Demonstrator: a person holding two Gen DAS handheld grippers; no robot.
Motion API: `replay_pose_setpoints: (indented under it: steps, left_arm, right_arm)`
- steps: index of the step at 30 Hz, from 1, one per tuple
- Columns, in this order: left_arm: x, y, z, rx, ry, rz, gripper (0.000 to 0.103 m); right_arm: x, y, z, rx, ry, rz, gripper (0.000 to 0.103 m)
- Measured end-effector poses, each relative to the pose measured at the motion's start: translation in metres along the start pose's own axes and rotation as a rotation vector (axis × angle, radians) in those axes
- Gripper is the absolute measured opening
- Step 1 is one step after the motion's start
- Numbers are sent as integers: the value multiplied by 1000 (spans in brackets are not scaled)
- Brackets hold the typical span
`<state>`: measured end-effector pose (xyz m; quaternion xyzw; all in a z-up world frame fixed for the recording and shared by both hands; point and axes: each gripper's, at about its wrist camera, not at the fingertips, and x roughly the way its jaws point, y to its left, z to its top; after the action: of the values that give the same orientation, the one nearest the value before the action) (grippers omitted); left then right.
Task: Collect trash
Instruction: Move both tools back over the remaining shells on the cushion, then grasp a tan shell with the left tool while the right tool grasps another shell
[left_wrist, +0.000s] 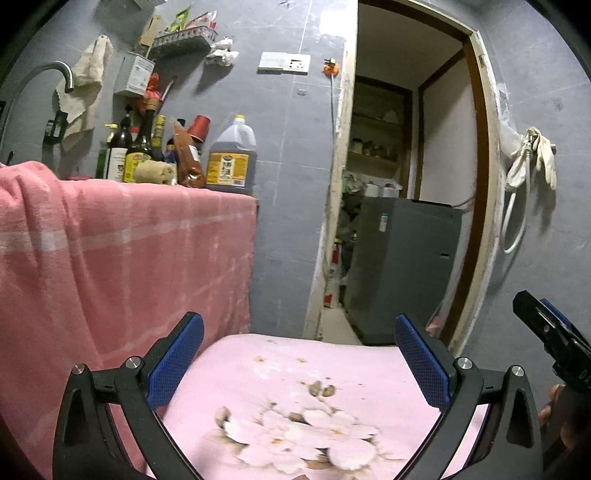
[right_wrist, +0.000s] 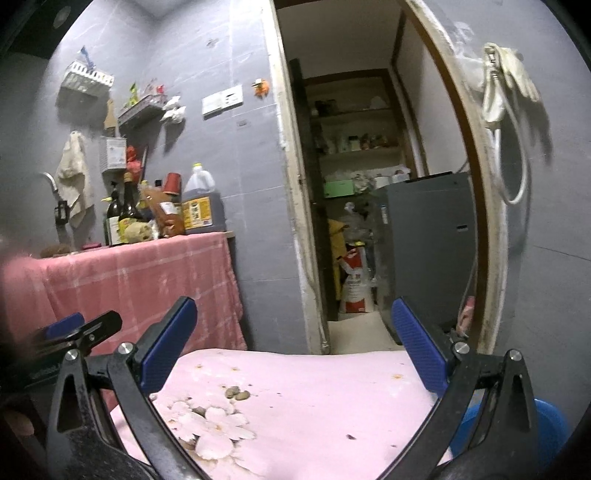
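Left tool (left_wrist: 299, 363) wide, empty, over pink flowered tabletop (left_wrist: 369, 373). Right tool (right_wrist: 293, 349) wide, empty, beside it. Small brown scraps (right_wrist: 236, 394) lie on the cloth, between the right tool's fingers.

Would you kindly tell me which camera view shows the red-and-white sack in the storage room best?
The right wrist view: the red-and-white sack stands in full sight through the doorway. In the left wrist view only a red sliver shows at the door frame.
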<state>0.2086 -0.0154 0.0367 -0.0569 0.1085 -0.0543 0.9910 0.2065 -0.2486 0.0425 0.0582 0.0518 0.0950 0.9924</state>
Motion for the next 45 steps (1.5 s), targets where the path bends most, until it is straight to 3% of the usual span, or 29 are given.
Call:
replay_pose_setpoints:
  steps: [10,19,24,33,40,45]
  left_arm:
    - [27,33,-21,-5,68,44,101]
    - [74,46,-44,17,247,63,101]
    - [94,51,-53,-12,337,63,101]
    - [120,61,-62,-47,466,54,100]
    - [130,61,-65,-50,501,45,100]
    - [135,60,-64,-49,512,35,100]
  right_arm:
    - [44,18,-25,-53,104,41,103]
    - [100,17,-50,-94,301,79,100]
    - [140,21,-70,-146,489,104,84]
    - [187,29,-105,-175,735,195,59]
    - [211,44,-124,-222,846,249,38]
    - [217,47,-126,-222,868,285,19]
